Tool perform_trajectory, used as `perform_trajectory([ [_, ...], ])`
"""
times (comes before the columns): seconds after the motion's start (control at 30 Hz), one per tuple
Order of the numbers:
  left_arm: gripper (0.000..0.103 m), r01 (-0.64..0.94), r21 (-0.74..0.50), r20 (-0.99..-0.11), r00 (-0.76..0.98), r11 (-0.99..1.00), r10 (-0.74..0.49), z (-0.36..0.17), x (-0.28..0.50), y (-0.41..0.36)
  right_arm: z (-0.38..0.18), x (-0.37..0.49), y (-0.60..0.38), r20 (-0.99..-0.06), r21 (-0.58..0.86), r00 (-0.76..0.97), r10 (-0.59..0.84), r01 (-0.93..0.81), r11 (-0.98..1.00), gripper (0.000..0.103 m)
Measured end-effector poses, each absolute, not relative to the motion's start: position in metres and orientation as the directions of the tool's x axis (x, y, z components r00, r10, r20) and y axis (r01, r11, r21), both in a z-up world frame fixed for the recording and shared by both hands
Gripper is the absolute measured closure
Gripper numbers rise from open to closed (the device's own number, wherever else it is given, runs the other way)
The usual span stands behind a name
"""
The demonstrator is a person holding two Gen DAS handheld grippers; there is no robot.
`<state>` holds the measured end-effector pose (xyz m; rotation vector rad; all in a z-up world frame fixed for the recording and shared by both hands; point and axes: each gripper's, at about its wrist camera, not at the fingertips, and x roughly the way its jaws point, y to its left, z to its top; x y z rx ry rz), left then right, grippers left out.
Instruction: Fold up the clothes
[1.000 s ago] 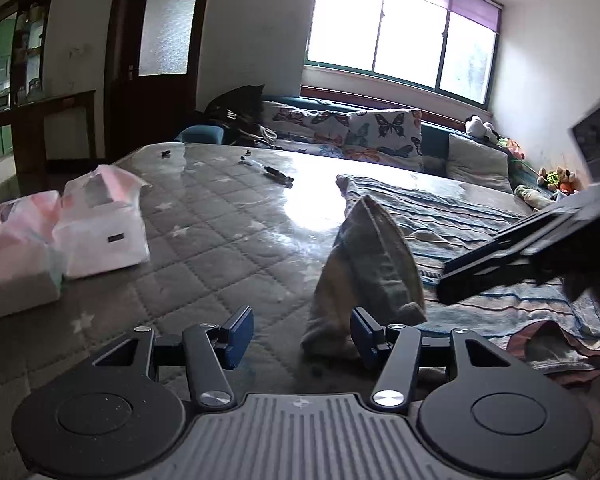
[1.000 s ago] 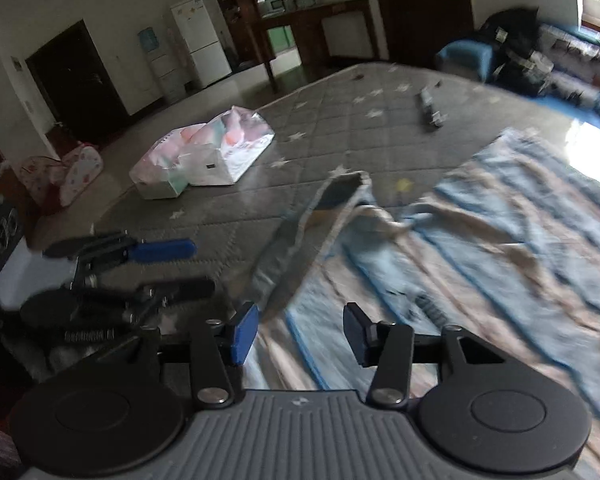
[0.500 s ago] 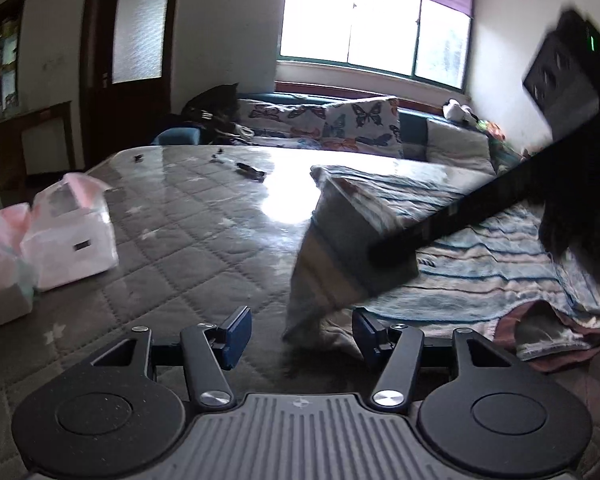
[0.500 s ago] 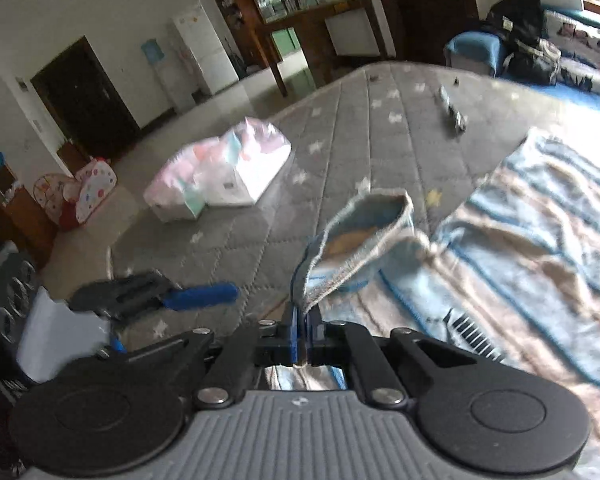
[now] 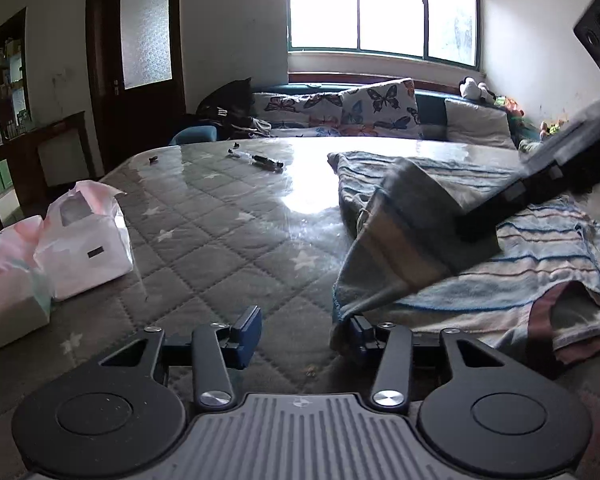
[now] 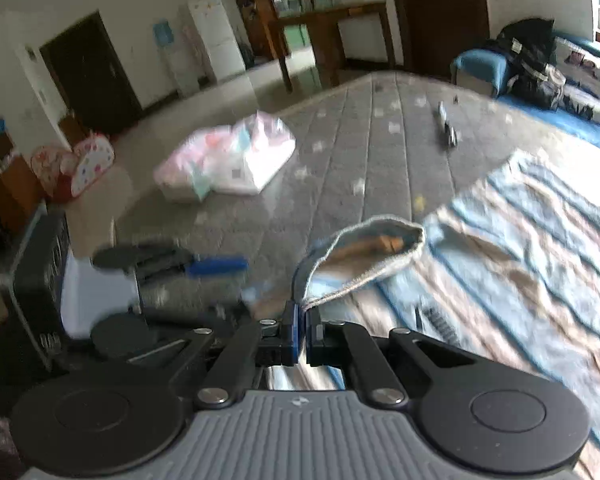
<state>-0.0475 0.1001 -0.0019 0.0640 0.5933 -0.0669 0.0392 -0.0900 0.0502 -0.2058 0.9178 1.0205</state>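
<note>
On the mattress my right gripper has just snapped together on the sleeve of the striped top and lifts it; my left gripper, narrowing but still spread, sits at the sleeve's lower edge, so the fold can begin.

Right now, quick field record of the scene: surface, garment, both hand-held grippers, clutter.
surface: grey quilted mattress with star print
garment: striped garment, spread flat, one sleeve lifted
right hand-held gripper: shut on the sleeve edge
left hand-held gripper: jaws have just been closing; not clamped, cloth edge at its right pad
clutter: white and pink plastic bags on the far side from the garment; small dark items toward the far edge
</note>
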Motion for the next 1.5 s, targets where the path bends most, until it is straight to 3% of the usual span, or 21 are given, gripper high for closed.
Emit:
perform_trajectory([
  [0.13,0.055,0.075,0.099,-0.562,0.827,0.992,-0.006,-0.002,-0.053,0.095,0.03,0.028,-0.091,-0.811,0.234,0.126,0.571,-0.825,0.514,0.1],
  [0.23,0.054,0.079,0.108,-0.555,0.832,0.991,-0.006,0.003,-0.059,0.095,0.025,0.027,-0.093,-0.836,0.17,0.165,0.524,-0.829,0.533,0.097],
  [0.4,0.055,0.131,0.127,-0.529,0.847,0.983,-0.045,0.015,-0.072,0.092,0.056,0.042,-0.097,-0.751,0.118,0.318,0.579,-0.798,0.591,0.095],
  [0.5,0.055,0.19,0.057,-0.505,0.852,0.98,-0.136,0.032,-0.08,0.1,0.062,0.051,-0.087,-0.716,0.079,0.369,0.592,-0.8,0.595,0.088],
  [0.6,0.056,0.229,-0.012,-0.463,0.861,0.973,-0.209,0.047,-0.083,0.111,0.059,0.063,-0.076,-0.714,0.068,0.381,0.588,-0.798,0.599,0.088],
  [0.7,0.069,0.207,-0.05,-0.45,0.869,0.977,-0.207,0.052,-0.068,0.117,0.053,0.077,-0.066,-0.712,0.075,0.384,0.588,-0.792,0.607,0.088],
  [0.8,0.088,0.179,-0.112,-0.504,0.837,0.977,-0.211,0.037,-0.041,0.119,0.046,0.088,-0.056,-0.72,0.088,0.374,0.585,-0.786,0.611,0.088],
  [0.83,0.089,0.178,-0.128,-0.522,0.824,0.976,-0.219,0.032,-0.033,0.118,0.041,0.092,-0.052,-0.726,0.094,0.367,0.581,-0.785,0.612,0.088],
  [1.17,0.089,0.364,0.036,-0.599,0.754,0.931,-0.271,-0.004,-0.049,0.076,0.0,0.12,-0.044,-0.79,0.111,0.332,0.515,-0.749,0.653,0.088],
  [1.4,0.086,0.322,-0.01,-0.527,0.803,0.947,-0.278,0.025,-0.051,0.091,0.015,0.105,-0.043,-0.774,0.07,0.35,0.528,-0.781,0.621,0.084],
  [1.5,0.086,0.245,-0.05,-0.545,0.806,0.968,-0.231,0.023,-0.036,0.101,0.015,0.093,-0.036,-0.78,0.055,0.324,0.535,-0.817,0.574,0.083],
])
